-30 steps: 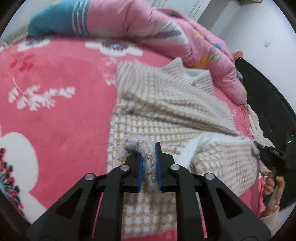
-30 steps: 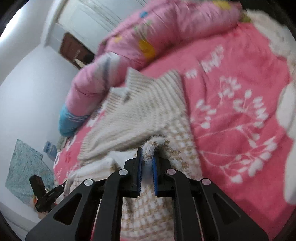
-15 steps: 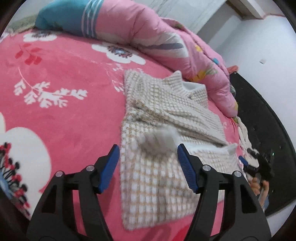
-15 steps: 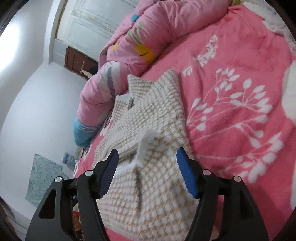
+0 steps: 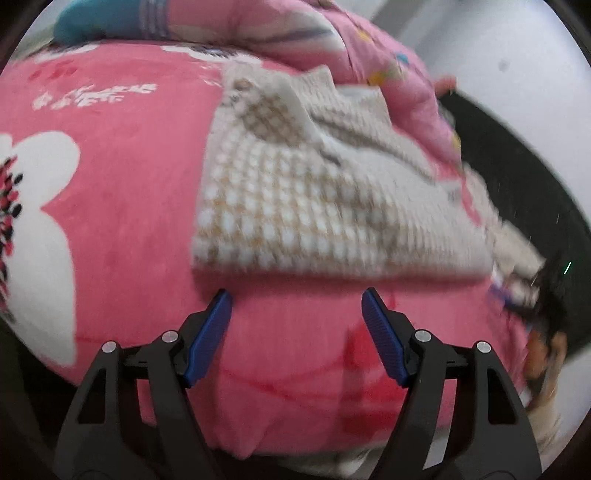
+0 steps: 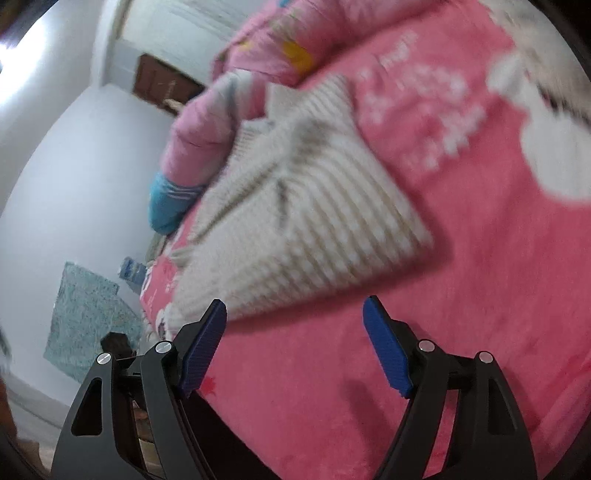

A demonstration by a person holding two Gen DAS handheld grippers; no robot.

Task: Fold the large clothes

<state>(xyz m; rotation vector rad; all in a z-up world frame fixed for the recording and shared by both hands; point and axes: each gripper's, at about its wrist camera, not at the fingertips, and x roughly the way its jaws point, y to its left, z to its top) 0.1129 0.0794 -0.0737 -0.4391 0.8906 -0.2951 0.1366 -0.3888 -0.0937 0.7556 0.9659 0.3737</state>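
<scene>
Left gripper and right gripper, both spread wide, have released the sweater. It now lies folded mid-frame on the pink blanket (both views blurred).

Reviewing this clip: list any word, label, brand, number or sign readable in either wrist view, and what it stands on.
None can be read.
Sweater: checked knit only, no label showing.
Blanket: white flower and sprig prints, no lettering.
Quilt: coloured patches, too blurred to tell whether any is text.
Blue packet by the wall: too small and blurred to read.
Both grippers: no markings visible.
</scene>
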